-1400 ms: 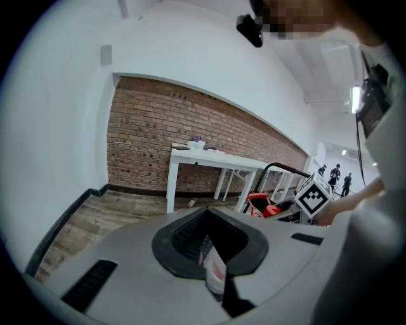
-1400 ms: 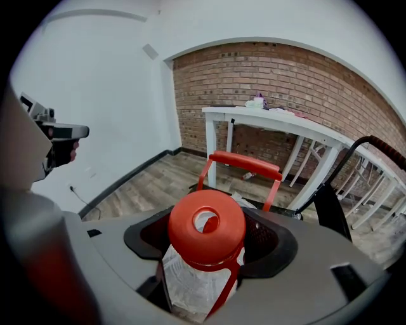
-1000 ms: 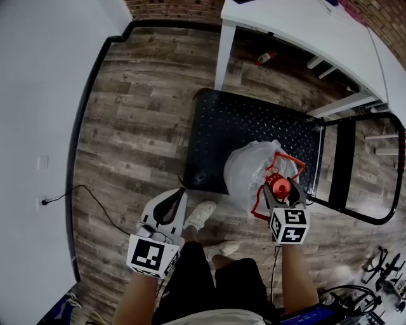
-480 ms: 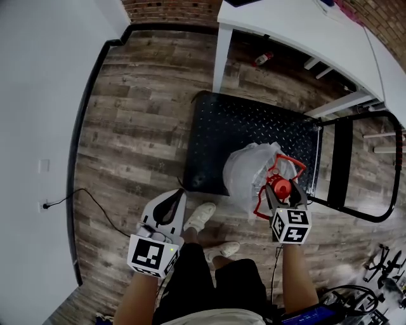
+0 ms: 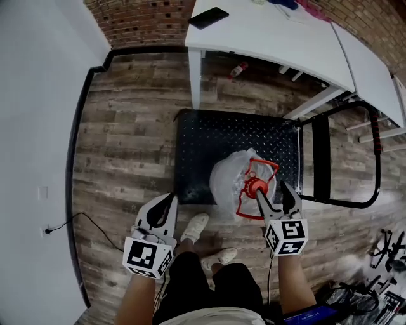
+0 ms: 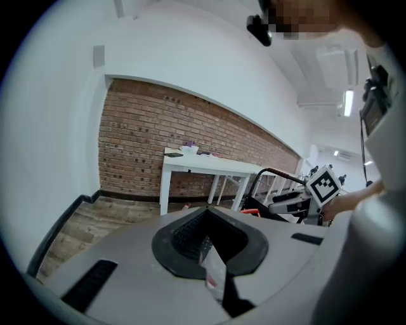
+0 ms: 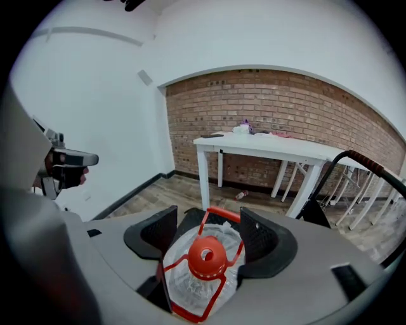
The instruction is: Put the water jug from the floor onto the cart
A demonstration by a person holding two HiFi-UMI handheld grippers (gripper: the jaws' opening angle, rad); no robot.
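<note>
The clear water jug (image 5: 228, 181) with red cap and red carry frame stands on the near right part of the black cart (image 5: 209, 136). My right gripper (image 5: 274, 190) hovers just over the jug, open, its jaws spread either side of the red cap (image 7: 206, 257) without touching it. In the right gripper view the jug (image 7: 196, 285) fills the gap below the right gripper (image 7: 208, 219). My left gripper (image 5: 170, 200) hangs over the floor by the cart's near left corner, shut and empty; in its own view the left gripper (image 6: 209, 222) points at the brick wall.
The cart's push handle (image 5: 374, 159) rises on the right. A white table (image 5: 273, 32) with a phone (image 5: 208, 18) stands beyond the cart, a small bottle (image 5: 239, 68) under it. A cable (image 5: 82, 219) runs on the floor at left. The person's shoes (image 5: 193, 227) are near the cart's edge.
My right gripper has opened and let go of the jug's red frame; the jug now stands free on the cart. The head view has shifted back, showing more table.
</note>
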